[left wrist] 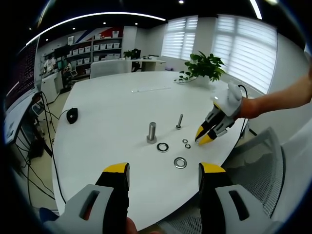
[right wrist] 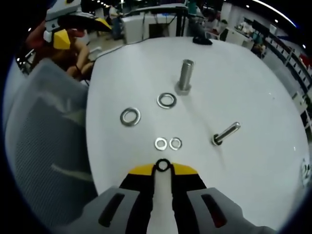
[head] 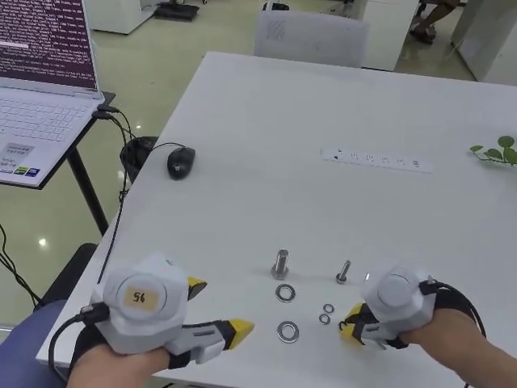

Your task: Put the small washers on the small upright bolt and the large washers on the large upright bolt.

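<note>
Steel ring-shaped small washer [right wrist: 163, 162] between yellow-tipped right gripper [right wrist: 163, 169] jaws.

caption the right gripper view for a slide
right gripper pinches a small washer; two more, two large washers and both bolts on the table

Brightly, evenly lit from overhead. Soft short shadows on the white table [head: 266, 121]. Glare from ceiling strips [left wrist: 256, 9] and windows [left wrist: 243, 44] in left gripper view. Heavy fisheye bending near edges.
</note>
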`<state>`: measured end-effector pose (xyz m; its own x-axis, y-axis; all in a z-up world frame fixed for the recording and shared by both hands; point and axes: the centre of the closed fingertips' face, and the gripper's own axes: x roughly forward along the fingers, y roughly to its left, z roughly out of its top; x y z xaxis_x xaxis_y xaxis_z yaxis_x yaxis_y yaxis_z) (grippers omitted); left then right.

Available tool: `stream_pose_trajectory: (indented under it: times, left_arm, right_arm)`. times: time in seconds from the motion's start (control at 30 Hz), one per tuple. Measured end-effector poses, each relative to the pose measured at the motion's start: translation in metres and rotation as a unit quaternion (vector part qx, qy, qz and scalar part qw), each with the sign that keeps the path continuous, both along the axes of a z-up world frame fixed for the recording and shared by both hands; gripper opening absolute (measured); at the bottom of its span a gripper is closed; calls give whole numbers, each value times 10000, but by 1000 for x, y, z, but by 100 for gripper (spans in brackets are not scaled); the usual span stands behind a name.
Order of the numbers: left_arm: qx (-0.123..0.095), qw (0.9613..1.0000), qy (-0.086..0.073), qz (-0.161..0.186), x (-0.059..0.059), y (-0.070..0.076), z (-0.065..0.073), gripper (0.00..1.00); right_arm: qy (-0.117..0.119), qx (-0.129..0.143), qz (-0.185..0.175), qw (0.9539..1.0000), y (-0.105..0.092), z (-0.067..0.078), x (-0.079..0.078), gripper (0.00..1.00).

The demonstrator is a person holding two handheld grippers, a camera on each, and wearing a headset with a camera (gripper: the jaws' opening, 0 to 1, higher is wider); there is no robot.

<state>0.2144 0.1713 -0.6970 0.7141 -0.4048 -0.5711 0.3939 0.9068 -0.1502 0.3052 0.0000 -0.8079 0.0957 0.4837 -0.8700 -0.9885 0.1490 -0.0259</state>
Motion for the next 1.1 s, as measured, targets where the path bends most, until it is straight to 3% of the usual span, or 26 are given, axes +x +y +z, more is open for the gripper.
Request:
stream_pose_trajectory:
  times: [0.3,0.6,0.8,1.1]
  left_arm:
    - [0,10000,18,23,-1,0,0,57]
    - [-6,10000,5,40,1,-1,1,57]
    - [-13,10000,-1,65,1,0,1,57]
    - [-24,9999,15,127,-1,3,0,57]
  right_arm:
    - [-422,208,-335,9983,-2,37,47,13]
    - [-710,133,-129,9973,6,59,81,13]
    - [-707,-116,291,9970,12,60,88,13]
    - [-626,-446,715,9945,20,47,85,13]
